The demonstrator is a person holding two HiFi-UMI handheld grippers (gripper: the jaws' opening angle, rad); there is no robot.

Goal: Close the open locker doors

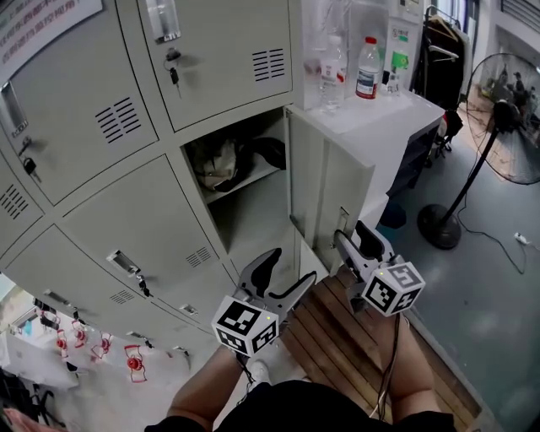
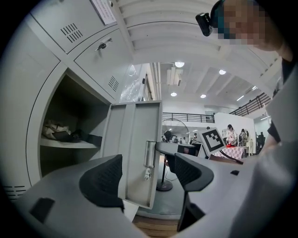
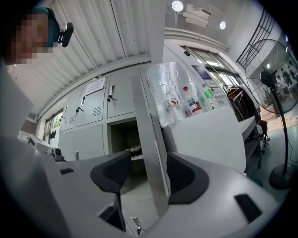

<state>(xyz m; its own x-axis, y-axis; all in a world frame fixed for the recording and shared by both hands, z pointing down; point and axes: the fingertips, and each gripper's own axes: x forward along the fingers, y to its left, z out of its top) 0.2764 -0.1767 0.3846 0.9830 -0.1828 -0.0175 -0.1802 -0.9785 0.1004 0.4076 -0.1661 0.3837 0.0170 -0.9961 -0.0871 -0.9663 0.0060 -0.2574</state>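
The right gripper point(image 3: 148, 173), fingers parted, straddles the open locker door point(image 1: 325, 190) edge, one apparently touching; left gripper point(image 2: 145, 175) fingers wide, empty.

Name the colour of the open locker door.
Light grey. The door shows best in the head view.

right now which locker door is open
The door beside the white counter, swung out from its dark compartment; every other door in view sits shut.

No legible text; locker notice point(image 1: 42, 21), bottle labels point(image 1: 367, 80) unreadable.
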